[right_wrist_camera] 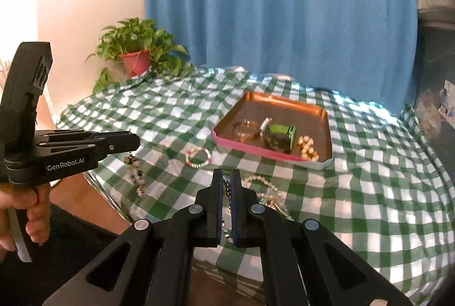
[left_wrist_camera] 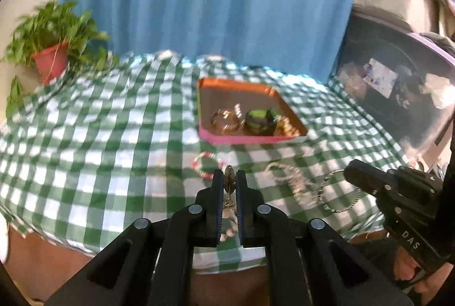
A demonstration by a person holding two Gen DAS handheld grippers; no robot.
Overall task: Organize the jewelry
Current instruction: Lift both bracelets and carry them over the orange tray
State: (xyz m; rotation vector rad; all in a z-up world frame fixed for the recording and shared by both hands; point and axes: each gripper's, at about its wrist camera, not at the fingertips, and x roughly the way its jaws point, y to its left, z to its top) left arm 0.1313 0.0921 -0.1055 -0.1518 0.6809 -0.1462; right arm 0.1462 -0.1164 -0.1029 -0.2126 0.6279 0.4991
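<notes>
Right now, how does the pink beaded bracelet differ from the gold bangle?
1. The pink beaded bracelet lies on the checked cloth, outside the tray; the gold bangle lies inside the tray.
2. The pink beaded bracelet is a string of small pink and pale beads; the gold bangle is a smooth metal band.
3. The gold bangle looks a little larger.

Both are closed rings lying flat, untouched by either tool.

Potted plant (left_wrist_camera: 52, 49): motion-blurred. Bracelets in tray (left_wrist_camera: 227, 119): blurred, count unclear. Dangling jewelry piece (left_wrist_camera: 229, 186): partly hidden between fingers (left_wrist_camera: 217, 192).
</notes>
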